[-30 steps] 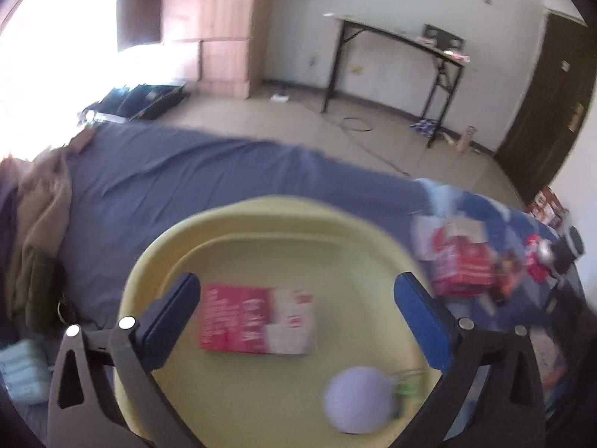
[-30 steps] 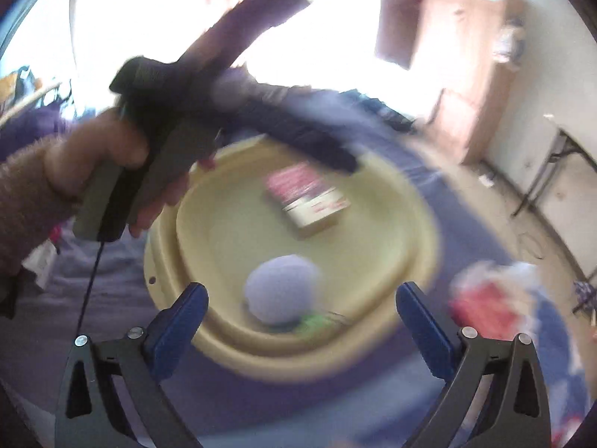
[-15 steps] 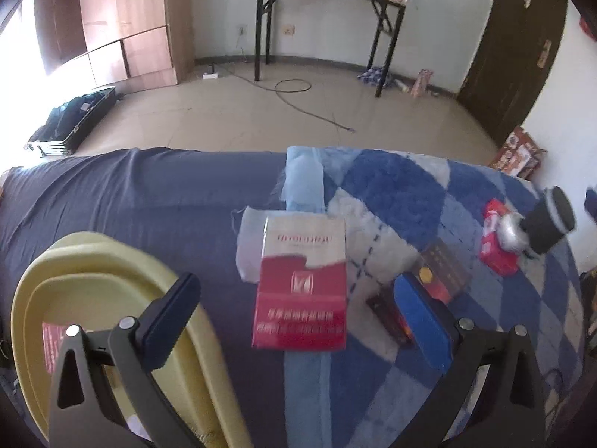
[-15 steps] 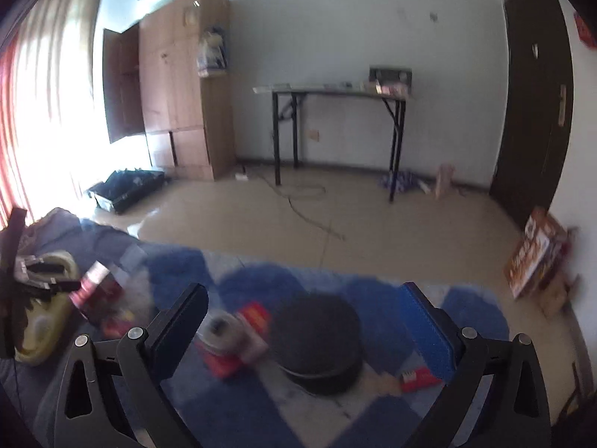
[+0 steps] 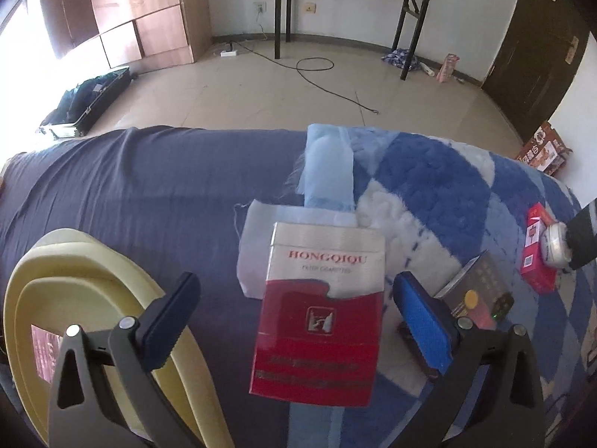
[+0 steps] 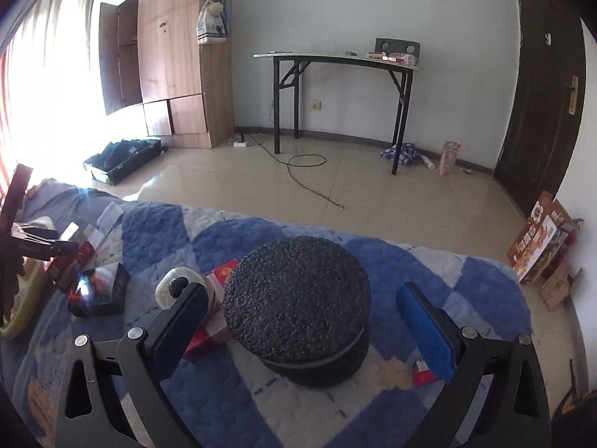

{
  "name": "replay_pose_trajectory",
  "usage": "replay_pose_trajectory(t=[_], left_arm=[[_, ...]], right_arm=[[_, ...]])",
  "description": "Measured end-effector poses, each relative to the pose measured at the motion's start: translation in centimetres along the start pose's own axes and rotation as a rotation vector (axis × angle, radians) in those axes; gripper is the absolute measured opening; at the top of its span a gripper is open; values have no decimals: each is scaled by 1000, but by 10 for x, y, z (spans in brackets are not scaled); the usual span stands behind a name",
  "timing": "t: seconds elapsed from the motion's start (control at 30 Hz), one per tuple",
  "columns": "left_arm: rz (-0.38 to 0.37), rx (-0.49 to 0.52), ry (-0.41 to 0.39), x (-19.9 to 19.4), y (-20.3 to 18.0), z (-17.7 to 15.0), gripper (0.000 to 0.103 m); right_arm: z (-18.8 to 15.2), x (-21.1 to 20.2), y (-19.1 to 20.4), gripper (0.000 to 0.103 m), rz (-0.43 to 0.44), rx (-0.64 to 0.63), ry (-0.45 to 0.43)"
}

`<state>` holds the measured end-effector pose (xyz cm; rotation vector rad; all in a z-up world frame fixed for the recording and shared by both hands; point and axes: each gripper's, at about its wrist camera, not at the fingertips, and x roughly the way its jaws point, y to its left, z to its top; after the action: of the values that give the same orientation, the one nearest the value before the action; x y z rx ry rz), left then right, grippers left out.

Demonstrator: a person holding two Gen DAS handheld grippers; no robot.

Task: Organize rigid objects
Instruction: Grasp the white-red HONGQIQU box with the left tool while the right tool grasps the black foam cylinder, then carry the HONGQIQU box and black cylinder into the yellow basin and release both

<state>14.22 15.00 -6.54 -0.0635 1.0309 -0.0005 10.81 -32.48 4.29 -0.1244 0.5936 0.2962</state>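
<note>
A red and white cigarette carton (image 5: 321,321) lies flat on the bed, on a pale blue cloth strip. My left gripper (image 5: 294,298) hangs over it with a finger on each side; its jaws are closing and the pads stand clear of the carton. A black round foam-topped object (image 6: 298,310) sits on the blue and white quilt between the fingers of my open right gripper (image 6: 302,302), untouched. The yellow basin (image 5: 112,283) at the left holds a red box (image 5: 44,351).
A dark box (image 6: 100,291), a tape roll (image 6: 179,287) and a small red box (image 6: 220,276) lie on the quilt left of the black object. Beyond the bed edge are tiled floor, a black-legged table (image 6: 335,59), a wardrobe (image 6: 168,56) and an open case (image 6: 123,156).
Both grippers swung away from the yellow basin to the right. The left one now stands over the carton, closer than before, with its fingers slightly narrower. The right one now faces the black round object.
</note>
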Motion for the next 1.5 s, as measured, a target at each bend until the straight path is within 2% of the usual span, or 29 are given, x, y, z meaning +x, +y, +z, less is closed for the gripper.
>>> replay_pose_trajectory(t=[0.07, 0.1, 0.13, 0.2, 0.33, 0.5, 0.67, 0.77, 0.83, 0.9, 0.93, 1.03, 1.13, 1.17, 1.2, 1.23, 1.27, 1.33, 1.4, 1.5], left_arm=[[-43, -3, -8, -3, 1, -2, 89], [-52, -6, -1, -3, 0, -2, 82], [-57, -5, 9, -1, -1, -1, 79], [-63, 15, 31, 3, -5, -1, 59], [-74, 20, 31, 1, -11, -2, 59], [-98, 23, 7, -21, -16, 3, 59], [-80, 21, 45, -6, -15, 6, 59], [-82, -1, 19, -2, -11, 8, 59], [-78, -7, -27, -6, -10, 12, 50], [-81, -10, -49, -11, -10, 16, 29], [-80, -6, -43, -11, -11, 18, 28], [-47, 40, 25, -1, -20, 17, 28], [-42, 41, 35, -11, -20, 7, 30], [-46, 33, 27, -18, -18, 3, 37], [-57, 27, 9, -27, -16, -2, 59], [-56, 26, -12, -34, -15, -7, 73], [-38, 36, -45, -44, -16, -14, 94], [-21, 79, -85, -53, -20, -26, 98], [-5, 131, -67, -51, -26, -39, 98], [33, 135, -31, -43, -23, -45, 97]], right_arm=[[0, 15, 9, 98, -4, -15, 1], [0, 18, 10, 88, -5, -18, -3], [-1, 19, 11, 70, -10, -22, -7], [-2, 27, 14, 68, -20, -33, -7], [-7, 33, 17, 67, -5, -34, -37], [-7, 12, 19, 67, -14, -29, -139], [-14, 22, 26, 68, -17, -50, -124], [-18, 23, 22, 68, -11, -37, -111], [-18, 21, 19, 68, -18, -37, -119], [-18, 19, 18, 68, -27, -41, -136], [-18, 19, 18, 67, -22, -38, -139], [-20, 21, 18, 67, -9, -28, -134], [-23, 21, 20, 67, -12, -47, -134], [-24, 21, 21, 67, -14, -54, -136], [-25, 21, 21, 67, -12, -55, -135], [-26, 22, 20, 67, -10, -53, -133], [-26, 22, 20, 67, -9, -52, -130], [-26, 23, 19, 67, -7, -49, -125], [-26, 25, 20, 67, -1, -47, -119], [-26, 25, 22, 67, 6, -50, -116]])
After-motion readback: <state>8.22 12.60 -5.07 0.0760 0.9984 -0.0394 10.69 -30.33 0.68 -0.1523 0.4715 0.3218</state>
